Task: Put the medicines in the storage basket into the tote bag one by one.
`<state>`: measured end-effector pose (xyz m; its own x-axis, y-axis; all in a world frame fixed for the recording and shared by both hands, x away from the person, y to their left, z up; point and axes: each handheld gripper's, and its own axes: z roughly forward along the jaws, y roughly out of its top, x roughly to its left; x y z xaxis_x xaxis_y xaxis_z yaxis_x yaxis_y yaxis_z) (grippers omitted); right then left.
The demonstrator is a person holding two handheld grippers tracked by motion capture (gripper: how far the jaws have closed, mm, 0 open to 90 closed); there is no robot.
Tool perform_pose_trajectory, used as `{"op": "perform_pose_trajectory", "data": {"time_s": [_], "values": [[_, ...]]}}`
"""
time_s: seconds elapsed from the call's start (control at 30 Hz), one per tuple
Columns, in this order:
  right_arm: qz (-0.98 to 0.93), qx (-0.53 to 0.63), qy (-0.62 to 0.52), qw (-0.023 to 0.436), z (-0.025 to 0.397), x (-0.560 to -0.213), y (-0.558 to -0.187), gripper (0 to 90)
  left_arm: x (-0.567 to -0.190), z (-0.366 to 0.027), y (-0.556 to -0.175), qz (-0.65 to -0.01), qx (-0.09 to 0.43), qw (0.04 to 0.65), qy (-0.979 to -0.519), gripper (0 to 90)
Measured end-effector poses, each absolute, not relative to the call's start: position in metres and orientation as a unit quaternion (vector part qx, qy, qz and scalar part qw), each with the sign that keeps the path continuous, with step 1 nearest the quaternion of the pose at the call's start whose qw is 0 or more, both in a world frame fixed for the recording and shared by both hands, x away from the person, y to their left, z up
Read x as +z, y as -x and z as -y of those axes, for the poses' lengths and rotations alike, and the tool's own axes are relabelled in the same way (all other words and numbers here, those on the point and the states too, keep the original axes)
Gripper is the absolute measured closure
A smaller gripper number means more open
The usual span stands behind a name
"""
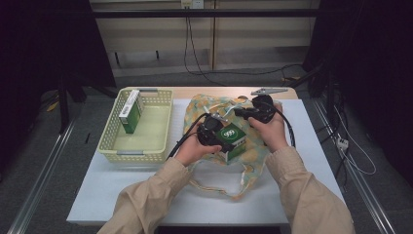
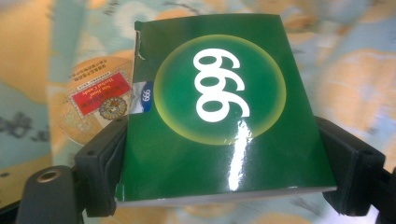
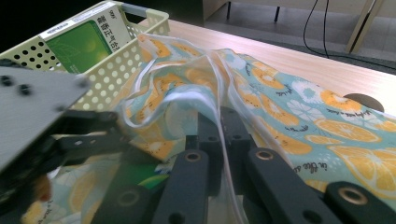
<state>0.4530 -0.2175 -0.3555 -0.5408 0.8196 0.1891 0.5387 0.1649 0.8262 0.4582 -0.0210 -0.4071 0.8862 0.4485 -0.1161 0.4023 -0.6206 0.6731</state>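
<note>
A glossy green box marked 999 (image 2: 219,112) is clamped between the jaws of my left gripper (image 2: 226,163), which is shut on its two sides. In the high view this green box (image 1: 233,137) hangs over the orange-print cloth bag (image 1: 214,105) at mid-table, with the left gripper (image 1: 214,132) on its left. My right gripper (image 1: 244,113) is at the bag's far right edge. Its jaws (image 3: 219,128) are shut on a white strap (image 3: 212,84) of the bag (image 3: 299,116), holding the cloth up. A round tin with a red label (image 2: 95,105) lies in the bag beneath the box.
A pale yellow perforated basket (image 1: 158,100) stands left of the bag with a green-and-white box (image 1: 130,112) leaning inside it, also seen from the right gripper as the basket (image 3: 107,65) and its box (image 3: 84,42). Loose bag straps (image 1: 214,187) trail toward the table's front.
</note>
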Motion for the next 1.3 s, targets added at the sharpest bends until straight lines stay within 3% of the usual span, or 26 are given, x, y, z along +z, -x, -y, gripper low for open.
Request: {"op": "perform_pose_trajectory", "data": {"time_s": [0.53, 1.03, 1.3], "values": [[-0.754, 0.450, -0.455, 0.148, 0.215, -0.362, -0.457, 89.2, -0.413, 0.025, -0.500, -0.317, 0.111, 0.386, -0.859, 15.6], [-0.752, 0.451, -0.460, 0.139, 0.210, -0.372, -0.462, 89.2, -0.406, 0.011, -0.485, -0.291, 0.090, 0.374, -0.876, 12.3], [-0.751, 0.452, -0.461, 0.140, 0.211, -0.371, -0.461, 89.3, -0.401, -0.004, -0.471, -0.294, 0.085, 0.363, -0.880, 15.3]]}}
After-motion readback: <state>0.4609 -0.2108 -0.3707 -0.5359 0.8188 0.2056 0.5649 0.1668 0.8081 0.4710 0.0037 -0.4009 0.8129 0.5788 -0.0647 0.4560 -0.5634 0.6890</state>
